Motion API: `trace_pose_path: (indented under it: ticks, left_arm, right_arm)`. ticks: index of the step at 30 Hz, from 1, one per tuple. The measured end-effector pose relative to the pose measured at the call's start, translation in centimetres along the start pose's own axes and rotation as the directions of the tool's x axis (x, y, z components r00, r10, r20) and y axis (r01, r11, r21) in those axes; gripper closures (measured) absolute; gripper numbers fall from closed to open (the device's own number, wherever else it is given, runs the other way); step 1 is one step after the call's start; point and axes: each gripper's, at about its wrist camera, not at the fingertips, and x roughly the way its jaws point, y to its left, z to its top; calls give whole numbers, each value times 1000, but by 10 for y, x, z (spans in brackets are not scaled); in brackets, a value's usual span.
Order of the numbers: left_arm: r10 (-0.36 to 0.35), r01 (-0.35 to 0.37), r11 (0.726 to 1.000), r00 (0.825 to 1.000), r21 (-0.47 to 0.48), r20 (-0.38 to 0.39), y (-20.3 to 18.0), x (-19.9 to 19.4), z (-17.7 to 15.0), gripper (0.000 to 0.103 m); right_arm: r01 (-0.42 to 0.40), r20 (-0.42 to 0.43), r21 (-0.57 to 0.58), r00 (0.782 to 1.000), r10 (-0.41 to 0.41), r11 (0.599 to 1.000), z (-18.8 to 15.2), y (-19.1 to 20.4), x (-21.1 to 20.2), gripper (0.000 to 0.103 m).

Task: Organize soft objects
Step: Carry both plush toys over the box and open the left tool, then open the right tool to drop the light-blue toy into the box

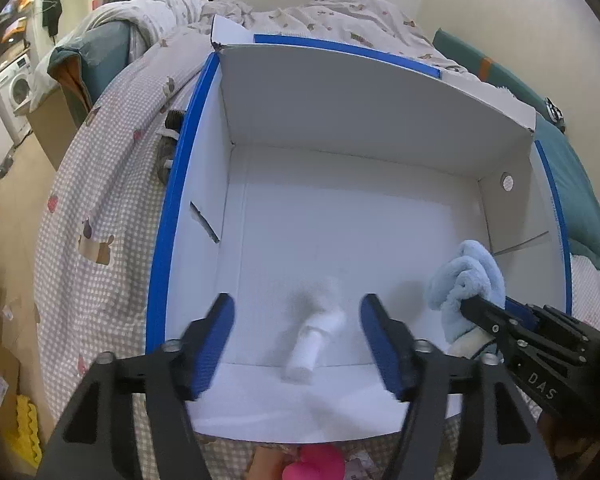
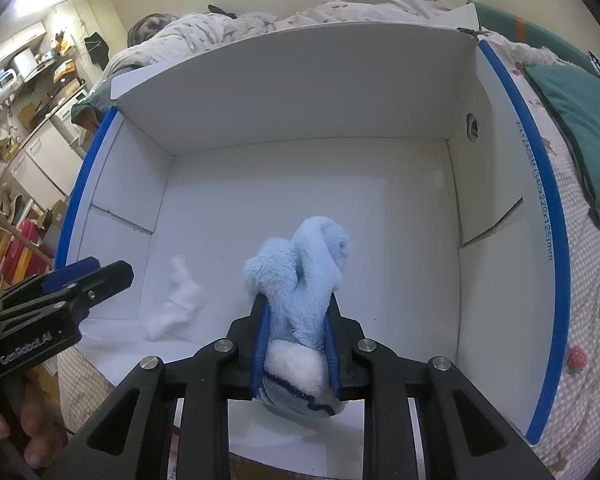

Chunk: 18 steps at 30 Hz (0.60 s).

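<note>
A white cardboard box (image 1: 380,100) with blue edges stands open on the bed. My left gripper (image 1: 296,304) is open over its near left part. A small white fluffy thing (image 1: 316,332), blurred, is between and below the blue pads and touches neither. In the right wrist view it lies on the box floor (image 2: 176,300), with the left gripper (image 2: 96,272) just to its left. My right gripper (image 2: 296,302) is shut on a light blue plush toy (image 2: 300,264) with a white part, held above the box floor (image 2: 380,240). The left wrist view shows that toy (image 1: 468,272) at the box's right side.
The box sits on a checked quilt (image 1: 112,200). A teal pillow (image 2: 580,128) lies to the right and bunched bedding (image 1: 340,12) behind the box. A pink thing (image 1: 316,468) shows at the bottom edge. Cardboard boxes (image 1: 0,384) and a washing machine (image 1: 18,88) stand left of the bed.
</note>
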Motion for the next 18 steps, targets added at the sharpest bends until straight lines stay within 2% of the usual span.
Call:
trace_pose_path:
  ticks: [3, 5, 6, 11, 18]
  left_arm:
    - [8, -8, 1000, 1000, -3, 2, 0, 0, 0, 38]
    - [16, -16, 1000, 1000, -3, 0, 0, 1, 1, 38]
    - [17, -17, 1000, 1000, -4, -1, 1, 1, 1, 38]
    - [22, -22, 1000, 1000, -5, -1, 1, 1, 1, 38]
    - [26, -26, 1000, 1000, -7, -5, 1, 2, 0, 38]
  right_arm:
    - [1, -4, 8, 1000, -1, 1000, 0, 0, 1, 64]
    - [21, 24, 12, 999, -22, 1000, 1, -2, -3, 22]
    - [30, 49, 21, 998, -31, 999, 1, -3, -7, 19]
    - [8, 40, 61, 999, -11, 998, 4, -10, -7, 18]
    - [0, 34, 57, 999, -2, 998, 3, -10, -5, 18]
